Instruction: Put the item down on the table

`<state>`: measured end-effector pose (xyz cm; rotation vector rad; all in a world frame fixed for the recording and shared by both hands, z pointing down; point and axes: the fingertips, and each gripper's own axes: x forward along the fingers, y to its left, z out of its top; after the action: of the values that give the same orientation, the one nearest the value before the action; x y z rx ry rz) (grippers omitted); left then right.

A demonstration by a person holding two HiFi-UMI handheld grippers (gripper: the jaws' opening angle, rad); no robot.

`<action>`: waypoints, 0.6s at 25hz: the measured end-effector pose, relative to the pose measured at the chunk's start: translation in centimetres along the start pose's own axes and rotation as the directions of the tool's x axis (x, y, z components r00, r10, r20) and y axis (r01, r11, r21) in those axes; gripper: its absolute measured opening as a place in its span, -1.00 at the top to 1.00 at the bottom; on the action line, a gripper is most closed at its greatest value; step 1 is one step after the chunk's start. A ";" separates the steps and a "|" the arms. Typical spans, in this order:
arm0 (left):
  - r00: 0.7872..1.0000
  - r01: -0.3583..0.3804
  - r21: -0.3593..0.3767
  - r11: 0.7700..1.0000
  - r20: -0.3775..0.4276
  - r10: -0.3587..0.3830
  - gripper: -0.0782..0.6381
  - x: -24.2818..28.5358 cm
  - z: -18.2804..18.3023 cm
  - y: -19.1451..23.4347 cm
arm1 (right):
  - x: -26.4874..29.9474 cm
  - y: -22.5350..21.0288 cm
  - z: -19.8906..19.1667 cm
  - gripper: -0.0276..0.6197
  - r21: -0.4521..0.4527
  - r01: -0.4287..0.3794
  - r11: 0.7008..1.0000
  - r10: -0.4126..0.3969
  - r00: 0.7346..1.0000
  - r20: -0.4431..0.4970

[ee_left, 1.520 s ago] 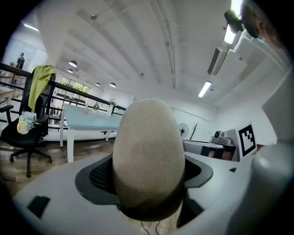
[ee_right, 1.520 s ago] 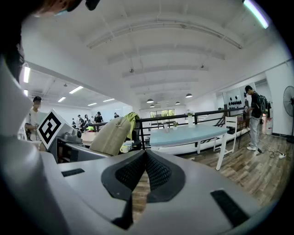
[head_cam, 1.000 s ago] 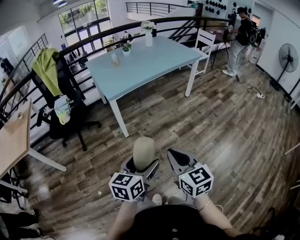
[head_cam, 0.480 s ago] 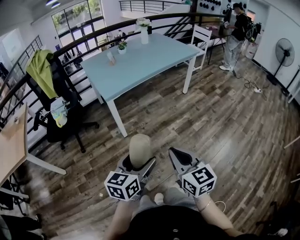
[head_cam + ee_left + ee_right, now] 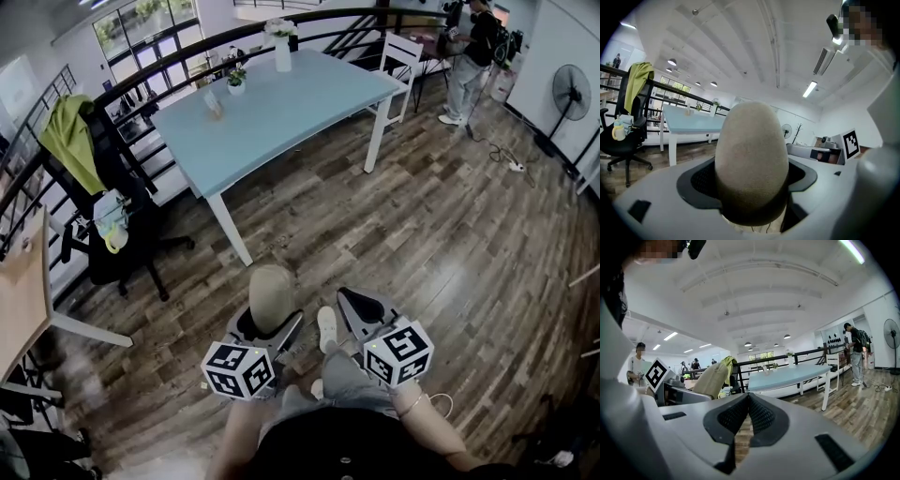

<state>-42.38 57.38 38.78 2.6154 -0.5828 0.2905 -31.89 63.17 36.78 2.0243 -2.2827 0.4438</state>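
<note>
Wooden plank flooring (image 5: 450,234) is recorded beneath both tongs, with a black railing (image 5: 141,89) bounding the area beyond the furniture.

1. Left tongs (image 5: 269,326): found clenched on the item (image 5: 269,295), a beige egg-shaped object with a matt, felt-like surface. The item is seated upright, its lower part gripped between the two dark pads and its rounded top projecting forward of them. It is held over the floor, clear of any support.

2. Right tongs (image 5: 748,404): found closed, pads pressed together at the tips, with nothing held. They are carried just beside the left tongs, on the right.

3. Worktop (image 5: 281,103): a pale blue surface on white legs is noted ahead of the tongs and well apart from them. A white vase (image 5: 282,52) and a small potted plant (image 5: 236,77) are stood at its far end. The near part is seen bare.

4. Surroundings: a black office chair (image 5: 122,234) with a green garment draped over it is located ahead and to the left of the left tongs. A standing person (image 5: 473,47) is seen far ahead and to the right of the right tongs, beyond the worktop.

5. Progress, as judged: the item is secured, so the grasp is taken as complete. Placement is not yet done, since the item is nowhere near the worktop. The approach, the lowering onto the bare near part and the release of the left tongs are assessed as outstanding. The egg shape is considered liable to roll or tip once released.
</note>
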 end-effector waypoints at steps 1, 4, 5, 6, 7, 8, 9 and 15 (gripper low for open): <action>1.000 -0.002 -0.003 1.000 0.005 0.002 -0.32 0.5 0.4 0.3 | 0.5 -0.4 0.1 0.91 0.004 -0.012 1.000 0.012 1.000 0.000; 1.000 -0.010 -0.014 1.000 0.015 0.010 -0.32 2.5 1.5 1.3 | 2.3 -2.0 0.3 0.91 0.021 -0.039 0.999 0.039 0.999 -0.010; 1.000 -0.012 -0.016 1.000 0.015 0.012 -0.32 3.2 1.8 1.7 | 2.9 -2.7 0.5 0.91 0.024 -0.039 0.999 0.039 0.999 -0.012; 1.000 -0.013 -0.017 1.000 0.013 0.013 -0.32 4.0 2.1 2.0 | 3.6 -3.5 0.7 0.91 0.025 -0.037 0.999 0.038 0.999 -0.013; 1.000 -0.014 -0.016 1.000 0.010 0.014 -0.32 4.9 2.4 2.3 | 4.3 -4.4 0.9 0.91 0.027 -0.036 0.999 0.036 0.999 -0.013; 1.000 -0.017 -0.015 1.000 0.009 0.017 -0.32 5.7 2.7 2.7 | 5.0 -5.1 1.1 0.91 0.027 -0.037 0.999 0.037 0.999 -0.011; 1.000 -0.020 -0.014 1.000 0.009 0.020 -0.32 6.6 3.1 3.2 | 5.8 -5.9 1.4 0.91 0.027 -0.040 0.999 0.040 0.999 -0.009; 0.998 -0.047 -0.007 0.999 0.033 0.047 -0.32 11.8 7.0 5.9 | 10.6 -10.7 3.9 0.91 0.022 -0.069 0.997 0.069 0.998 0.003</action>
<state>-33.80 45.22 38.27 2.6078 -0.6559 0.2604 -22.29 50.90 37.35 1.9618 -2.3650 0.4729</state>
